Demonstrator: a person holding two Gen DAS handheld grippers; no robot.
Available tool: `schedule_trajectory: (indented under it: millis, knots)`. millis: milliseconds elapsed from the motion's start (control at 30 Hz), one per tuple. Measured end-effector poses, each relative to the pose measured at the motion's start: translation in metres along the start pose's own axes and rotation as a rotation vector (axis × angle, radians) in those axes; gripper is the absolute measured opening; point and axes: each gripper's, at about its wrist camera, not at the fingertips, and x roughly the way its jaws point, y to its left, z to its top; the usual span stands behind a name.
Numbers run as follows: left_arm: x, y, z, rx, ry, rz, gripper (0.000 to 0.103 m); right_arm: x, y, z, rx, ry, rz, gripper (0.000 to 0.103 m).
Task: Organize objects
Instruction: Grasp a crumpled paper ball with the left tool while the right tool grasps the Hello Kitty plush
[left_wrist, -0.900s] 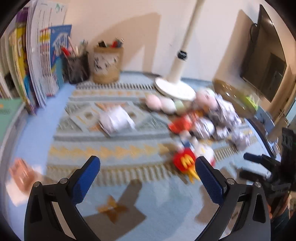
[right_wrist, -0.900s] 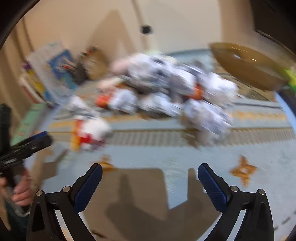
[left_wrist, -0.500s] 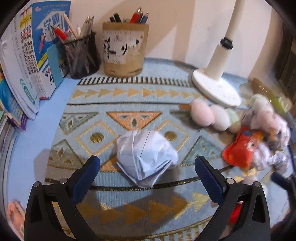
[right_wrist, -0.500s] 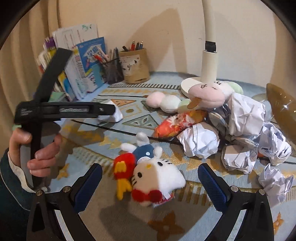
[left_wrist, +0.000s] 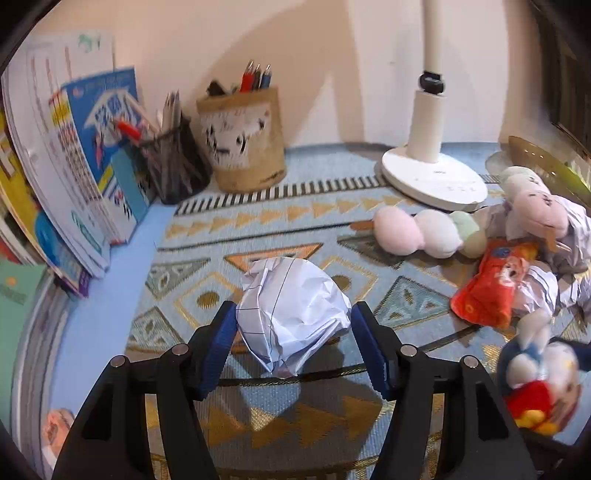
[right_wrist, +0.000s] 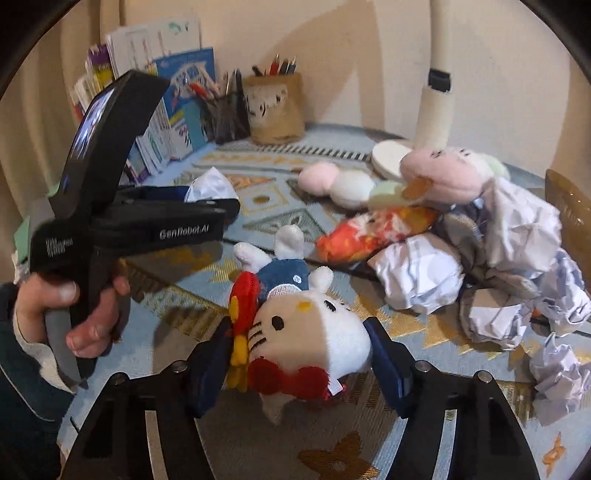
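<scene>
STEP: grasp, both tools | PLACE: lamp base (left_wrist: 434, 181) as landmark; cat plush (right_wrist: 314, 332) well in front of it, paper ball (left_wrist: 291, 314) front-left | right gripper (right_wrist: 299, 354): half-open, pads at plush's head, seemingly gripping | left gripper (left_wrist: 291, 332): half-open, touching ball | ADVICE: squeeze gently, lift straight.

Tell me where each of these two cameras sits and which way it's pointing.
Left wrist: on the left gripper, angled down at the mat, fingers around the paper ball.
Right wrist: on the right gripper, angled down, fingers around the cat plush; the person's left hand shows.
Shared: paper ball, cat plush, lamp base, brown pen holder.
</scene>
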Motion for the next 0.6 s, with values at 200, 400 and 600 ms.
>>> schedule_trajectory:
  millis: [200,400,600]
  knots:
    - [-0.028,-0.015,0.003,-0.025,-0.050,-0.079,0.061,-0.032,0.005,-0.010,-0.012,-0.108,-0.005,0.068]
    - [-0.074,-0.056,0.000,-0.044,-0.097,-0.259,0.061,-0.084,-0.022,-0.046,0.050,-0.217,-0.039,0.069]
    - [-0.083,-0.109,-0.014,-0.053,-0.139,-0.395,0.061,-0.152,-0.108,-0.070,0.240,-0.343,-0.250,0.071]
